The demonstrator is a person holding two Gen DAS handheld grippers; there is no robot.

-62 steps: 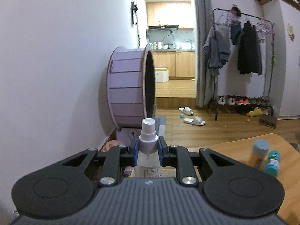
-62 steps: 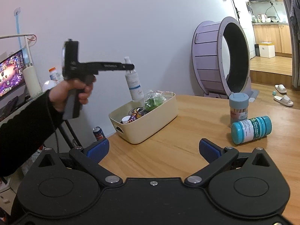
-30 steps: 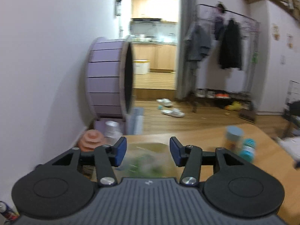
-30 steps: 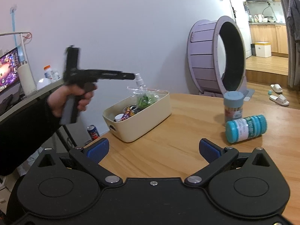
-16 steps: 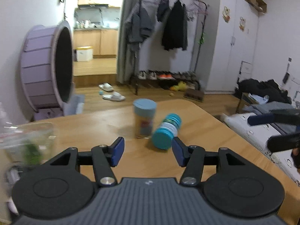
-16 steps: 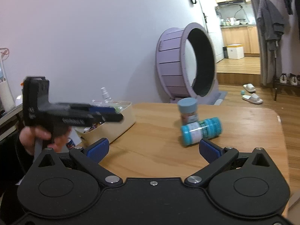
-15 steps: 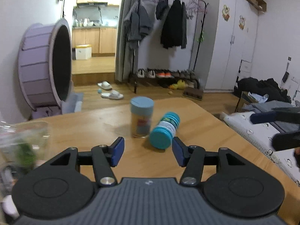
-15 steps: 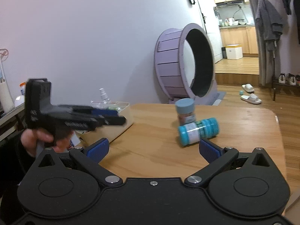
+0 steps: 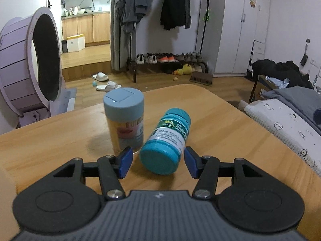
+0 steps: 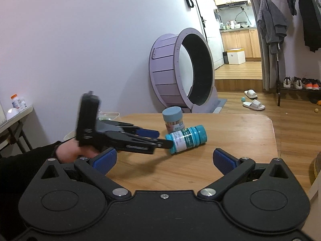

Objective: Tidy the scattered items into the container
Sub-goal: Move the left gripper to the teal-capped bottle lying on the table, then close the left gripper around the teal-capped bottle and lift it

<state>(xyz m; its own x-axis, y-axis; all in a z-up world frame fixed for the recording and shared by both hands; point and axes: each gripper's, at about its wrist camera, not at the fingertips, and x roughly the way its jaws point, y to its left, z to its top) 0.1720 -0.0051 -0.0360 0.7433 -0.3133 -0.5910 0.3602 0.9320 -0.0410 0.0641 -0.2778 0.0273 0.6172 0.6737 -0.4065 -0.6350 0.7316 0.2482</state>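
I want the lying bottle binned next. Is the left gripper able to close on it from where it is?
Probably yes. The left gripper is open, and the teal supplement bottle lies with its cap end between the fingertips. The upright blue-lidded jar stands close beside it and may get nudged by the finger on that side.

Both hand-held grippers, left [image 9: 158, 164] and right [image 10: 164, 159], are level with jaws spread.

The teal bottle [image 9: 167, 144] lies on its side at frame centre, its cap between the spread jaws of the left gripper [image 9: 158, 161]. The blue-lidded jar [image 9: 124, 120] stands touching its left flank, crowding that side. To the right, bare table [image 9: 230, 136] leaves open room out to the edge.
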